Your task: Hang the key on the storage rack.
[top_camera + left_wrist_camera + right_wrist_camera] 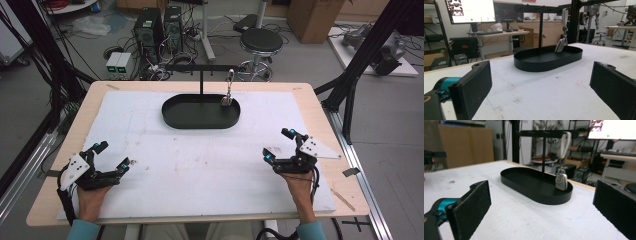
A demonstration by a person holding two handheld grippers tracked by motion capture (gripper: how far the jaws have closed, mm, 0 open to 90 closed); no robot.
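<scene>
Holding our left claw [113, 156] and right claw [278, 144] released, key fob [226, 99] hanging over tray [200, 121] well ahead, white mat [200, 165], cluttered lab.

One black oval tray [186, 121], one T-shaped hanger stand [201, 67], one key fob [227, 98] hung on it, two grippers: left gripper [113, 157], right gripper [278, 145].

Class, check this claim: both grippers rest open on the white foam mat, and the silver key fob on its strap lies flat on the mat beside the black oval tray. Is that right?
One detail is wrong. The silver key fob hangs by its strap from the black T-shaped stand's bar, over the black oval tray, as the right gripper view shows. The left gripper and right gripper are indeed open on the white foam mat.
</scene>
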